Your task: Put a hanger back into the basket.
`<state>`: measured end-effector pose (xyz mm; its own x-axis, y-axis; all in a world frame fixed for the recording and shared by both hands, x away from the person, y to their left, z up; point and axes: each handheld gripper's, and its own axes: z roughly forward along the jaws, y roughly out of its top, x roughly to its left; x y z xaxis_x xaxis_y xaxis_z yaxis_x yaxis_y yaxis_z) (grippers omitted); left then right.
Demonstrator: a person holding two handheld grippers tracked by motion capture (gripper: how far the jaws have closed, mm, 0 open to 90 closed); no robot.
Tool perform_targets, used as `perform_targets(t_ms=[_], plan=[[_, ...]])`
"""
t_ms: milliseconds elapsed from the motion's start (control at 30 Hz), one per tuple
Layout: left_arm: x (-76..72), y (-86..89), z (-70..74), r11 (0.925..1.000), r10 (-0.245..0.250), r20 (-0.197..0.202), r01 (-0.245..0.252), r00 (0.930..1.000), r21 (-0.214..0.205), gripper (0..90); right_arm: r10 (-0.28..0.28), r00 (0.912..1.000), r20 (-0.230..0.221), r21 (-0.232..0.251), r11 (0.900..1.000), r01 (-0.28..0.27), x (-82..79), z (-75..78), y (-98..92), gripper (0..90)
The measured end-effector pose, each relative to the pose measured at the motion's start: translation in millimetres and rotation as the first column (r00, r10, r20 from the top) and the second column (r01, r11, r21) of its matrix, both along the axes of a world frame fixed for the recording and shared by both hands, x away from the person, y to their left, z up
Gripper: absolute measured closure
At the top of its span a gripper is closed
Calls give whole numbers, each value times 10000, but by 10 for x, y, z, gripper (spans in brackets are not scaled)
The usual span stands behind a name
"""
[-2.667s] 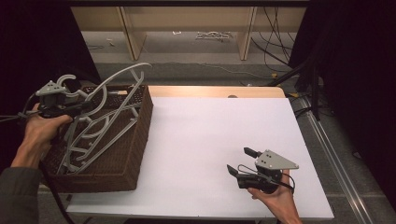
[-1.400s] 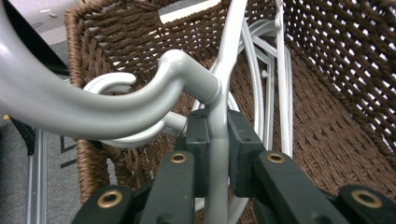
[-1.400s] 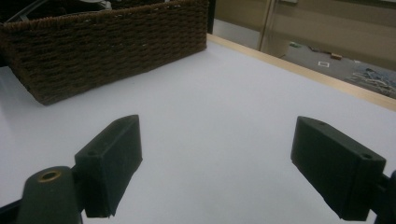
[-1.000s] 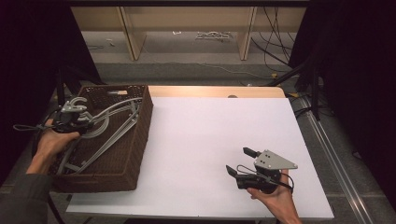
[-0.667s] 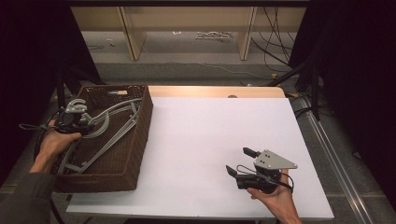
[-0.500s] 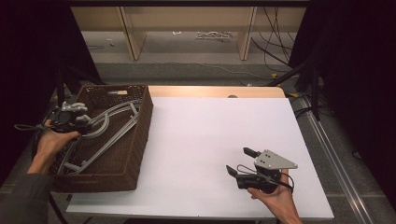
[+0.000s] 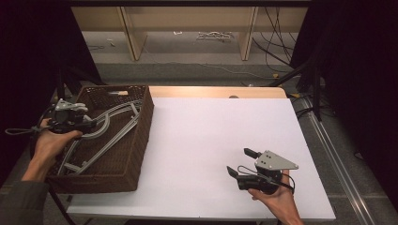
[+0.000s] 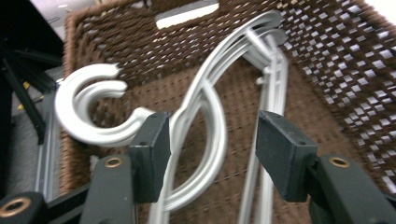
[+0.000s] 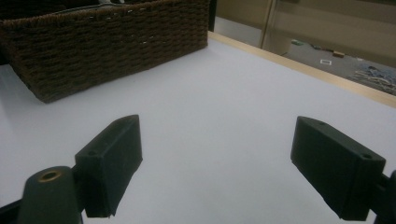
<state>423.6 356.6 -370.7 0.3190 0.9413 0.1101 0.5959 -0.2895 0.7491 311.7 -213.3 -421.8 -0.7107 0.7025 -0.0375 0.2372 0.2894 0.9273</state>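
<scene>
Left tool [image 8: 212, 144]: jaws parted over the wicker basket [image 7: 136, 154], a hanger arm running between them, apparently untouched though the view is blurred.
Hangers [image 7: 110, 124]: silver bundle lying in the basket, hooks toward its left wall.
Right tool [image 7: 240, 163]: jaws wide, empty, resting on the white worktop [image 7: 202, 136] well right of the basket, likely idle.
</scene>
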Motion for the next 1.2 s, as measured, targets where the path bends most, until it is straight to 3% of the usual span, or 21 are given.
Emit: perform_targets(t_ms=[300, 333, 400, 467, 533, 733, 767, 833, 900, 933, 1000, 1067, 1100, 1200], plan=[[-127, -98, 69, 9963, -63, 357, 94, 9993, -852, 369, 13, 10000, -26, -37, 10000, -13, 5, -7, 10, 175], [-144, -112, 77, 9934, -65, 387, 109, 9992, -1139, 363, 27, 10000, -35, -28, 10000, -27, 4, -7, 13, 175], [-192, -174, 92, 9719, 8, 642, 144, 9979, -2350, 352, 28, 10000, -19, -16, 10000, -28, 3, -10, 18, 175], [-262, -236, 127, 9615, -139, 856, 368, 9962, -2722, 353, 16, 10000, -4, 19, 10000, -16, 5, -13, 24, 175], [-311, -311, 151, 9563, -500, 1086, 790, 9928, -2816, 346, -12, 10000, 46, 57, 10000, 12, 9, -19, 30, 175], [-487, -556, 238, 9451, -1047, 1500, 1454, 9831, -2928, 312, 46, 10000, 1, 59, 10000, -46, 13, -17, 29, 175], [-513, -590, 245, 9391, -1216, 1534, 1637, 9807, -3021, 307, 42, 10000, -8, 63, 10000, -42, 12, -18, 28, 175], [-568, -677, 246, 9177, -1471, 1723, 1994, 9740, -3436, 297, 90, 10000, 39, 190, 9998, -91, 17, -27, 32, 175], [-636, -770, 256, 9176, -1740, 1837, 2271, 9674, -3264, 289, 52, 10000, -16, 78, 10000, -51, 18, -22, 22, 175], [-652, -811, 255, 9145, -1986, 1983, 2542, 9598, -3148, 282, 62, 10000, -4, 116, 9999, -62, 21, -25, 24, 175], [-695, -898, 247, 9079, -2215, 2079, 2793, 9527, -3125, 274, 145, 9996, -261, 178, 9997, -141, 17, -29, 28, 175], [-724, -981, 225, 9038, -2329, 2149, 2927, 9485, -3123, 262, 105, 9998, -196, 179, 9998, -102, 18, -37, 27, 175], [-722, -1005, 216, 9022, -2500, 2239, 3105, 9420, -2993, 257, 128, 9997, -206, 197, 9997, -124, 18, -38, 27, 174], [-750, -1100, 186, 8965, -2555, 2255, 3177, 9402, -3088, 239, 133, 9996, -231, 209, 9997, -128, 13, -39, 24, 174]])
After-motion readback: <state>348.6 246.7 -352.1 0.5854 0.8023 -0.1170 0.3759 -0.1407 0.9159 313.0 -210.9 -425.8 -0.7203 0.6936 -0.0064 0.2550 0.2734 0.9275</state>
